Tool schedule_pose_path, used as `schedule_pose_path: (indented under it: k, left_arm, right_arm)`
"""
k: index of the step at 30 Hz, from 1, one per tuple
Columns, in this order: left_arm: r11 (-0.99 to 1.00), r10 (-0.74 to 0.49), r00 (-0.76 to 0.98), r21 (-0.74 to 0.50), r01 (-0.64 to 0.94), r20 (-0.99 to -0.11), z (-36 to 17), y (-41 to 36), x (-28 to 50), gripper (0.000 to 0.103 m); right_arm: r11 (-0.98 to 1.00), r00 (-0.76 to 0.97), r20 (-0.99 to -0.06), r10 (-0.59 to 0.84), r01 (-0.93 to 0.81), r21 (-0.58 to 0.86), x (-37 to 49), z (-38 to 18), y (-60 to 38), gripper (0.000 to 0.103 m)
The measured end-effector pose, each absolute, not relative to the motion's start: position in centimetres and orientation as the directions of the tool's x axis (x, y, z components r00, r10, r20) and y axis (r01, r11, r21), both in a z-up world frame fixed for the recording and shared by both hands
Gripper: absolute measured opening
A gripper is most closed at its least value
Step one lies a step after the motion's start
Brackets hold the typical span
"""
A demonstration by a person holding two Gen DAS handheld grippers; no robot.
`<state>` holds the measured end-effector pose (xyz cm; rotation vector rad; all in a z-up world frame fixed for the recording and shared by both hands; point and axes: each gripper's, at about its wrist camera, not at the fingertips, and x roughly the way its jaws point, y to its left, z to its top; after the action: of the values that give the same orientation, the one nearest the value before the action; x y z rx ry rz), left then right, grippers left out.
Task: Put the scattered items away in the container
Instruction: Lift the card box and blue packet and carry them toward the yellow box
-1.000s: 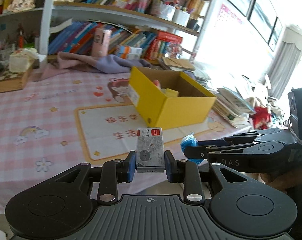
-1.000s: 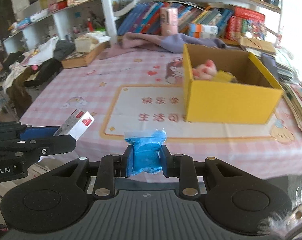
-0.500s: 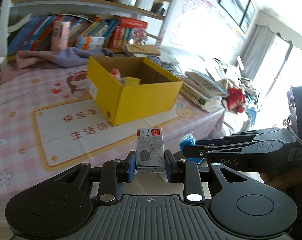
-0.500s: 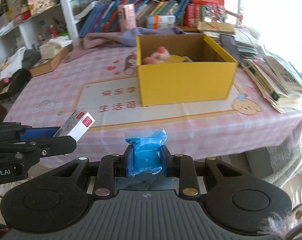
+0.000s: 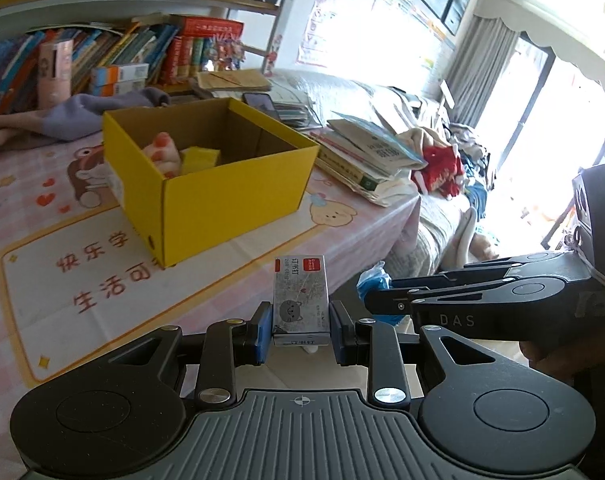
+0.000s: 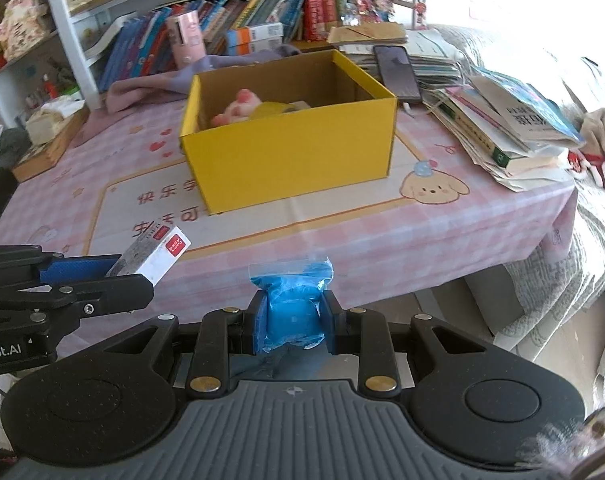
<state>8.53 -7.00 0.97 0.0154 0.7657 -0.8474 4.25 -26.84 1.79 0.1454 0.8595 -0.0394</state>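
An open yellow cardboard box [image 5: 230, 188] [image 6: 298, 160] stands on the pink checked tablecloth; a pink plush toy [image 5: 162, 154] and a yellow item lie inside it. My left gripper [image 5: 300, 332] is shut on a small grey staples box [image 5: 300, 300] with a red label, held off the table's near edge; it also shows in the right wrist view [image 6: 154, 254]. My right gripper [image 6: 292, 322] is shut on a blue plastic bag [image 6: 290, 308], held beside the left one, short of the table edge; the bag shows in the left wrist view [image 5: 372, 280].
A stack of books and papers [image 6: 502, 128] lies on the table right of the box, with a phone [image 6: 396, 72] behind. A purple cloth [image 5: 94, 110] and a bookshelf [image 6: 230, 28] are at the back. A wooden box [image 6: 42, 144] sits at far left.
Both grippers, holding their items, have swung to the right around the table's near corner; the yellow box now appears further left and closer, seen from its right corner.
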Motion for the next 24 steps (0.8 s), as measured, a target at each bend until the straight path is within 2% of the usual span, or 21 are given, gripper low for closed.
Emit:
schedule_pose_path:
  k: [8, 24]
  left_arm:
    - [0.687, -0.655, 0.440, -0.242, 0.686, -0.614, 1.4, -9.1, 10.8, 0.028]
    - [0.797, -0.565, 0.609, -0.178, 0.577, -0.557, 4.5, -13.6, 19.9, 0.028]
  right_arm:
    - [0.987, 0.667, -0.744, 0.046, 0.084, 0.137, 7.4, 1.7, -29.1, 0.025]
    - [0.986, 0.743, -0.650, 0.161, -0.092, 0.139, 20.1, 4.7, -33.3, 0.025]
